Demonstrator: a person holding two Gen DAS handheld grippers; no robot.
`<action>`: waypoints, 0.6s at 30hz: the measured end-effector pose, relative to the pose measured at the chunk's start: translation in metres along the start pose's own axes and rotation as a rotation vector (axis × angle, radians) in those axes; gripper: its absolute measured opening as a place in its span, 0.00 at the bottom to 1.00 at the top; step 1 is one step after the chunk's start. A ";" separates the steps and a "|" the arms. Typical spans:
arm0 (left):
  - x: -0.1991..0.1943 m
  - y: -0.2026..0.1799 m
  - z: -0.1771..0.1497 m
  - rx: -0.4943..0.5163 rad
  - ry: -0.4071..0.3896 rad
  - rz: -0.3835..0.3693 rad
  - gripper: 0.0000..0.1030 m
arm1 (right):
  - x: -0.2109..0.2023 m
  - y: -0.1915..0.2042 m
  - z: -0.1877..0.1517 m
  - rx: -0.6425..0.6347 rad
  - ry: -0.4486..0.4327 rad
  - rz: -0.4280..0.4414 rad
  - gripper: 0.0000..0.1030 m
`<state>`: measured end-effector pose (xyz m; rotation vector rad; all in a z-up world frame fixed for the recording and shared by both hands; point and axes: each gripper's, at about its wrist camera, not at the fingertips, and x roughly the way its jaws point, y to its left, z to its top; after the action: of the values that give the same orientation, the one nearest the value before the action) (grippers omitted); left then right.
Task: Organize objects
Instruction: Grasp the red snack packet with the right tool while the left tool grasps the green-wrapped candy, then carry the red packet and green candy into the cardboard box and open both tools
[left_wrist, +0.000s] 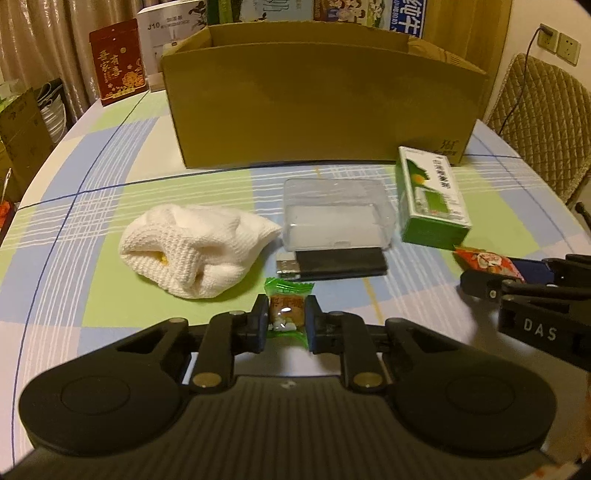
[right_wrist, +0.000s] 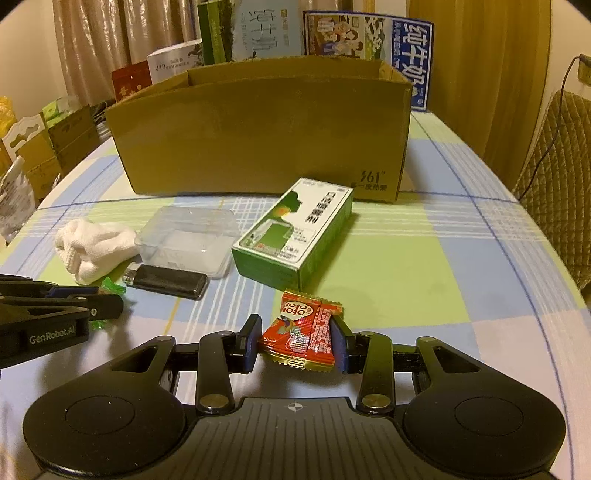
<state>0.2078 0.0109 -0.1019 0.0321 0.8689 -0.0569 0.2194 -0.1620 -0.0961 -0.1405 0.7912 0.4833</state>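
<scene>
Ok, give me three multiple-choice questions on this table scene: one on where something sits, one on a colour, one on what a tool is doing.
1. Where does the black lighter lie?
A. in the cardboard box
B. just in front of the clear plastic case
C. on the white cloth

2. What colour is the candy wrapper in the right tool?
A. red
B. blue
C. white

3. What is the left tool doing?
A. hanging open over the cloth
B. gripping the medicine box
C. closed on the green-wrapped candy

Answers:
1 B, it lies along the clear plastic case.
2 A, the red candy sits between its pads.
3 C, both pads press the green-wrapped candy.
</scene>
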 end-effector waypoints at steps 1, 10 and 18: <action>-0.002 -0.002 0.001 0.002 -0.002 -0.003 0.16 | -0.003 -0.001 0.001 -0.001 -0.004 -0.001 0.35; -0.036 -0.017 0.018 0.007 -0.059 -0.065 0.16 | -0.036 -0.003 0.020 -0.010 -0.062 0.015 0.35; -0.067 -0.028 0.044 0.052 -0.089 -0.092 0.16 | -0.063 -0.009 0.046 -0.019 -0.114 0.013 0.35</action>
<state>0.1964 -0.0171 -0.0220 0.0380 0.7792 -0.1660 0.2153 -0.1797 -0.0197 -0.1244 0.6766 0.5064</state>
